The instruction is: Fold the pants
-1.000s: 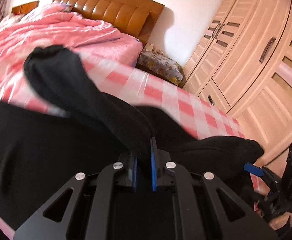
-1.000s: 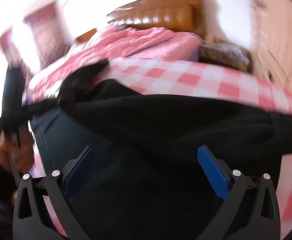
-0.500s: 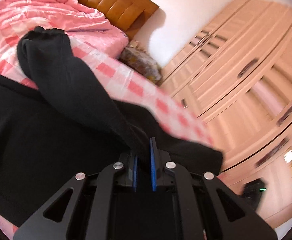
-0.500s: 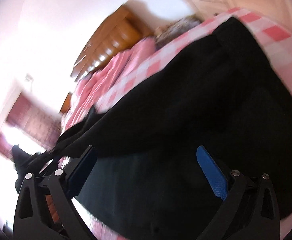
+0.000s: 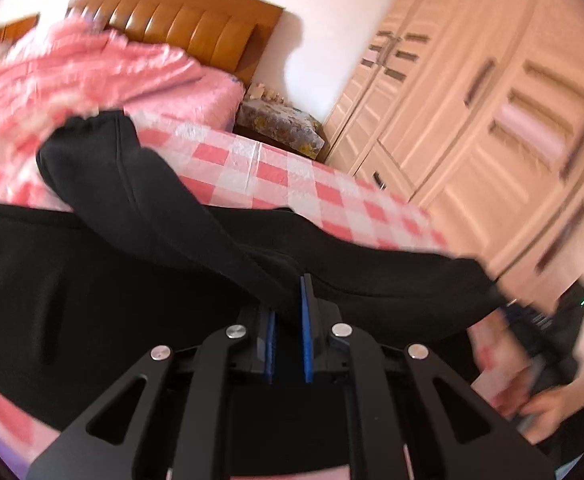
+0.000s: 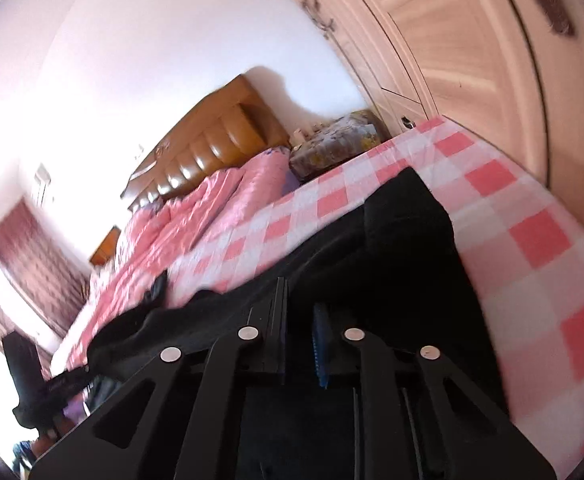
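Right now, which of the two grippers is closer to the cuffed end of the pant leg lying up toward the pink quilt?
Left. The left gripper is shut on the pants of that very leg, whose cuff lies just ahead. The right gripper grips the opposite end, near the wardrobe.

A bed covered in a pink-and-white checked sheet (image 5: 268,168), seen from its foot end. Black pants (image 5: 140,248) lie spread across the sheet, one leg folded up toward the headboard (image 5: 188,28). A rumpled pink quilt (image 5: 104,72) is heaped on the sheet just below the headboard, beyond the pants
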